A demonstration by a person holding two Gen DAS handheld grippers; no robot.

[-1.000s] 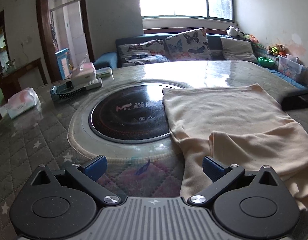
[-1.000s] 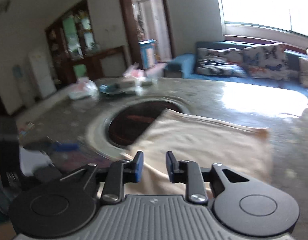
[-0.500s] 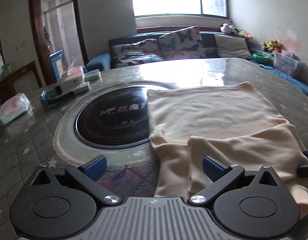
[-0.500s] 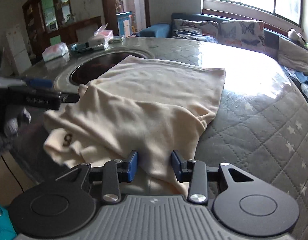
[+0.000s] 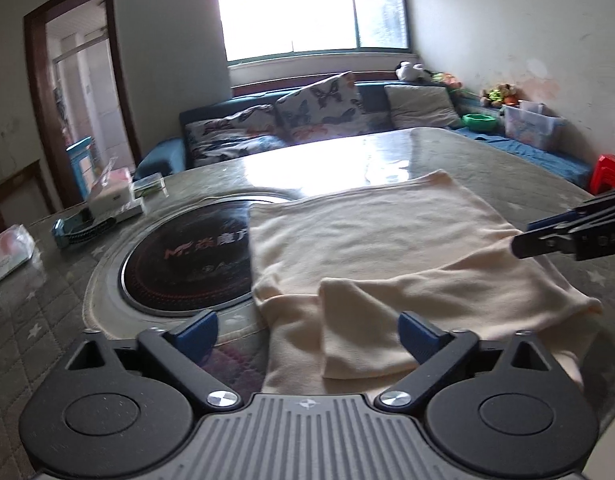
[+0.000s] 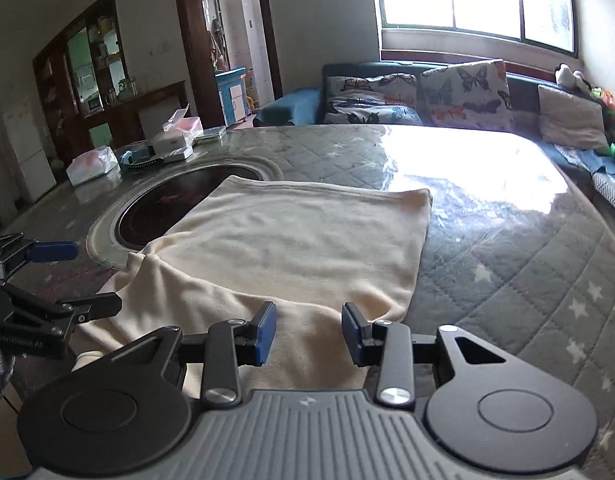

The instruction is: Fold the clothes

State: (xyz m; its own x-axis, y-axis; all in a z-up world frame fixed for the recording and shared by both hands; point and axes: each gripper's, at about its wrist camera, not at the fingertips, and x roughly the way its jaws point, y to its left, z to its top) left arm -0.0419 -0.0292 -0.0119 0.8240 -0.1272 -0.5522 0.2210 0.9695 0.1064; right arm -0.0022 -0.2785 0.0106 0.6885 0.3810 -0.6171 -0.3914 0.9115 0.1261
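Left wrist view: left gripper [image 5: 307, 328] spread wide, holding nothing, hovering at the near hem of the cream garment [image 5: 379, 240], which lies flat on the quilted table [image 5: 35, 320] with one near flap doubled over. The garment's left edge overlaps the round black cooktop [image 5: 187, 264]. The cooktop carries a red "M"-type logo and Chinese characters, too blurred to read. The right gripper [image 5: 523, 236] pokes in at the garment's right edge; gap can't be told here. Right wrist view: right gripper [image 6: 307, 328] half open, empty, pads over the garment's [image 6: 299, 240] near right corner. Left gripper [image 6: 67, 280] sits off the garment's near left edge, body lettering unreadable. Tissue packs [image 6: 93, 164] far behind the cooktop [image 6: 155, 208]. Risk, as I judge it: pinching only the top layer of the doubled flap, so the fold drags askew; the glossy table cover may let the cloth slide.
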